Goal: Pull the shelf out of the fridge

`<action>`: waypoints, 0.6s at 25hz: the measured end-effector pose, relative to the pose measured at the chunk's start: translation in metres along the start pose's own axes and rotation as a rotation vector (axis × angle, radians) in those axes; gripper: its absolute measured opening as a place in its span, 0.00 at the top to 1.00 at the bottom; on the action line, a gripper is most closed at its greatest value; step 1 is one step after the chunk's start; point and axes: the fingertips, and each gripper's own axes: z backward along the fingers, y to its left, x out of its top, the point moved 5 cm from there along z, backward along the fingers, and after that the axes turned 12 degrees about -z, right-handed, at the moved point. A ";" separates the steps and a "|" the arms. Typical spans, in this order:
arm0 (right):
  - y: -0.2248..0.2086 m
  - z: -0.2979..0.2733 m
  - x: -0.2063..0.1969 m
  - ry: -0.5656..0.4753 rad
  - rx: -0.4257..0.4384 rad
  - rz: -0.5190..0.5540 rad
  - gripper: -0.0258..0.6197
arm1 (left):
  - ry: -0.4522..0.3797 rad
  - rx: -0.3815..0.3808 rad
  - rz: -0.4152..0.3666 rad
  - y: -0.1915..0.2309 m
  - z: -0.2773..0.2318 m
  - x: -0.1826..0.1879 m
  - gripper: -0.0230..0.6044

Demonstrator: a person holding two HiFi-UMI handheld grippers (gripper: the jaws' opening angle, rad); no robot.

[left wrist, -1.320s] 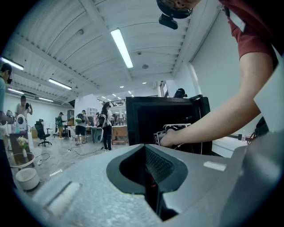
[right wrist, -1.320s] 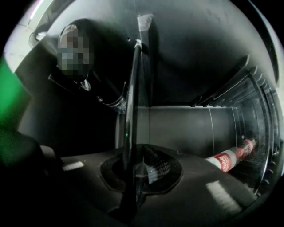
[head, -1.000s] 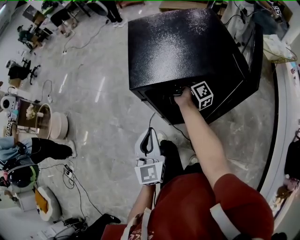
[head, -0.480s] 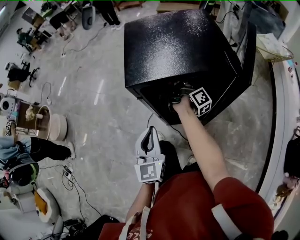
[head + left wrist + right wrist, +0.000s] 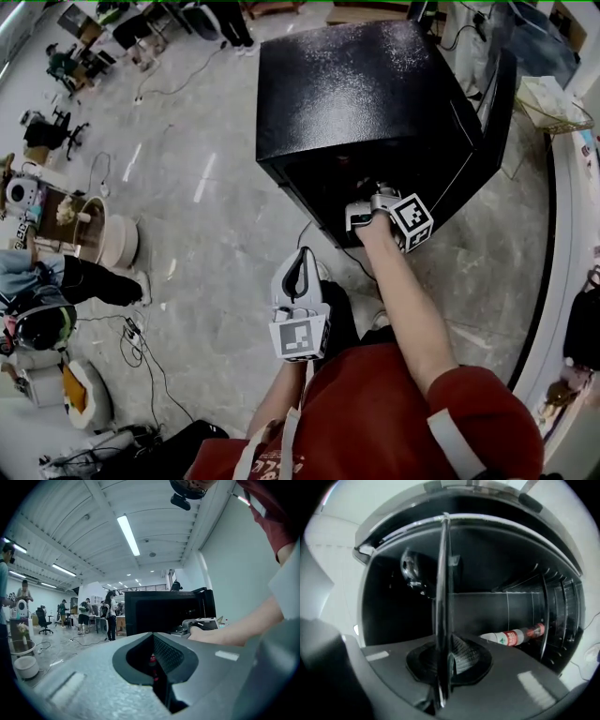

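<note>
The black fridge (image 5: 366, 103) stands on the floor with its dark opening facing me. My right gripper (image 5: 361, 214) is at the mouth of that opening, shut on the front edge of the shelf (image 5: 442, 597). In the right gripper view the shelf shows edge-on as a thin shiny strip running between the jaws. A plastic bottle (image 5: 513, 636) with a red label lies inside the fridge. My left gripper (image 5: 298, 255) hangs low in front of my body, shut and empty, pointing toward the fridge (image 5: 159, 611).
The fridge door (image 5: 502, 112) stands open on the right side. Cables trail across the floor (image 5: 141, 347), and pale buckets (image 5: 117, 242) sit at the left. People and office chairs are at the far left. A curved counter edge (image 5: 553, 234) runs along the right.
My right gripper has drawn back a little from the fridge opening toward me, still holding the shelf edge. The left gripper stays where it was.
</note>
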 end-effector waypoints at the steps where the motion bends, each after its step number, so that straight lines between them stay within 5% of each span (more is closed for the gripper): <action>1: 0.000 0.006 0.001 0.003 0.000 0.002 0.95 | 0.010 -0.003 0.003 -0.002 0.002 0.001 0.96; 15: 0.005 0.088 -0.004 0.086 0.001 0.009 0.95 | -0.015 0.037 0.030 -0.014 0.040 0.010 0.96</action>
